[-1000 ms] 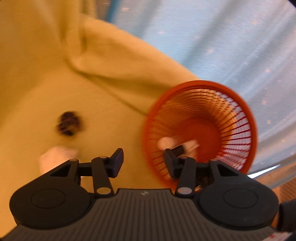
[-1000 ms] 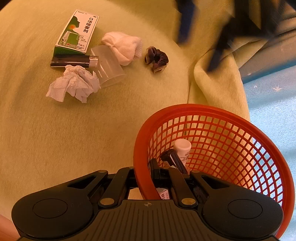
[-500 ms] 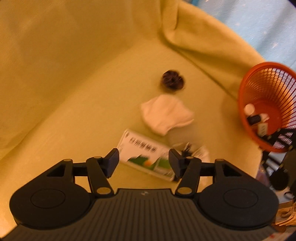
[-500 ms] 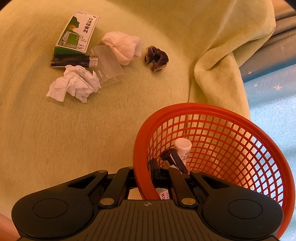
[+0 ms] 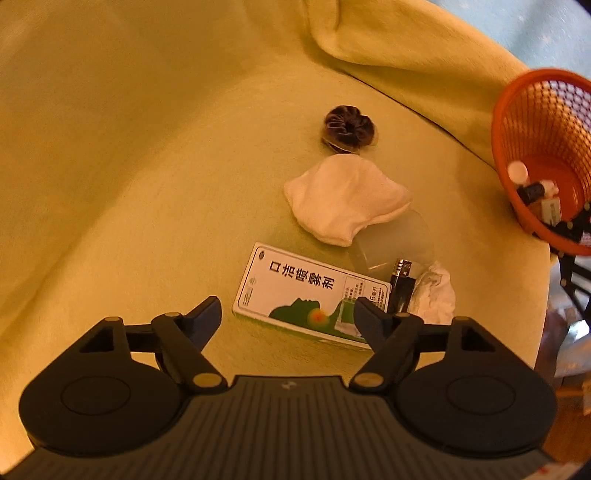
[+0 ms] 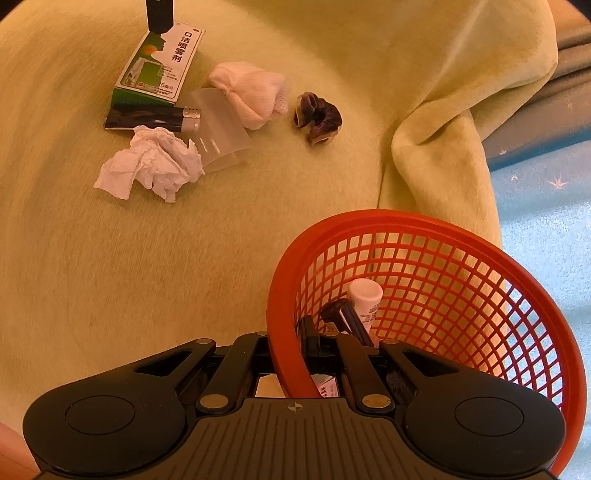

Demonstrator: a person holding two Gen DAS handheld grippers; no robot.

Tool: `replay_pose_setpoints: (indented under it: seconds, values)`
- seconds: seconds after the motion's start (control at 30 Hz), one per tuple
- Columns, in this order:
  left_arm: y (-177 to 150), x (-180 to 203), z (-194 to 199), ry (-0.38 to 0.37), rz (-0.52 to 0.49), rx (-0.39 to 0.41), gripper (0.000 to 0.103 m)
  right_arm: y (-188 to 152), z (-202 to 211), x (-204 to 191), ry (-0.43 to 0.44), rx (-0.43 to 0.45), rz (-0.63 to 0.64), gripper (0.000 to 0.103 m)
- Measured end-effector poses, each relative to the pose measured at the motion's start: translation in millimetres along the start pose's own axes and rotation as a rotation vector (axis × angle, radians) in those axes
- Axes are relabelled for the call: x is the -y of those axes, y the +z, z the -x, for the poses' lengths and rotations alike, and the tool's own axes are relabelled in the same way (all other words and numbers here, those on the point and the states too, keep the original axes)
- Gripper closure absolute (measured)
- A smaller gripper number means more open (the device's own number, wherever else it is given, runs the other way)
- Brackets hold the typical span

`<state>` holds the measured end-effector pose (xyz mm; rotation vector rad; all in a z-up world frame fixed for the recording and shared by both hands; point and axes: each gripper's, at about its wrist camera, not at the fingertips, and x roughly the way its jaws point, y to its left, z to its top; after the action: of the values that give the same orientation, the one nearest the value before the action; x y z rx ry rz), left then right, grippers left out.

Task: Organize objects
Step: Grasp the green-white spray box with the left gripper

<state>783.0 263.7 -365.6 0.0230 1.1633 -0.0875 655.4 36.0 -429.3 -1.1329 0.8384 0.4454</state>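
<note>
Down toward the box [image 5: 312, 293] swings the left gripper [image 5: 288, 314], away from the basket.
Its fingers are spread wide above the box, which lies on the yellow blanket [image 5: 147, 166] by a lighter [image 5: 400, 286]. The right gripper [image 6: 291, 354] pinches the red basket [image 6: 436, 295] rim.

Yellow-green blanket [image 6: 258, 229] covers whole surface, fuzzy nap, thick fold [image 6: 443, 122] bunched at far right edge. Pale blue fabric [image 6: 546, 206] with small star marks beyond blanket edge (same blue at upper right in left wrist view [image 5: 509, 26]). Grey band [image 6: 569, 48] above it.
</note>
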Motion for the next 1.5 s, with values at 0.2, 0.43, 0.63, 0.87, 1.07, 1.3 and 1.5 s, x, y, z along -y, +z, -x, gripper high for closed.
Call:
replay_pose_setpoints:
  seconds: [0.2, 0.43, 0.63, 0.87, 1.07, 1.3, 1.5]
  values:
    - [-5, 15, -5, -0.021, -0.307, 0.002, 0.019, 1, -1, 0, 0.0, 0.0, -0.003, 0.102]
    - [-21, 38, -26, -0.001, -0.832, 0.019, 0.017, 2, -1, -1, 0.0, 0.0, -0.009, 0.102]
    - [-18, 47, -49, -0.102, -1.07, -0.049, 0.016, 2, -2, -1, -0.002, 0.001, -0.009, 0.102]
    - [-7, 38, -54, -0.107, -0.889, -0.157, 0.021, 2, -2, -2, 0.0, -0.002, -0.017, 0.102]
    - [-15, 11, -42, -0.111, -0.444, -0.221, 0.033, 3, -2, 1, 0.004, -0.004, -0.021, 0.102]
    - [-46, 15, -32, -0.113, -0.587, -0.17, 0.038, 2, -2, -1, 0.001, 0.001, -0.015, 0.102]
    - [-56, 15, -27, -0.105, -0.67, -0.159, 0.05, 1, -2, -2, 0.003, -0.001, -0.017, 0.102]
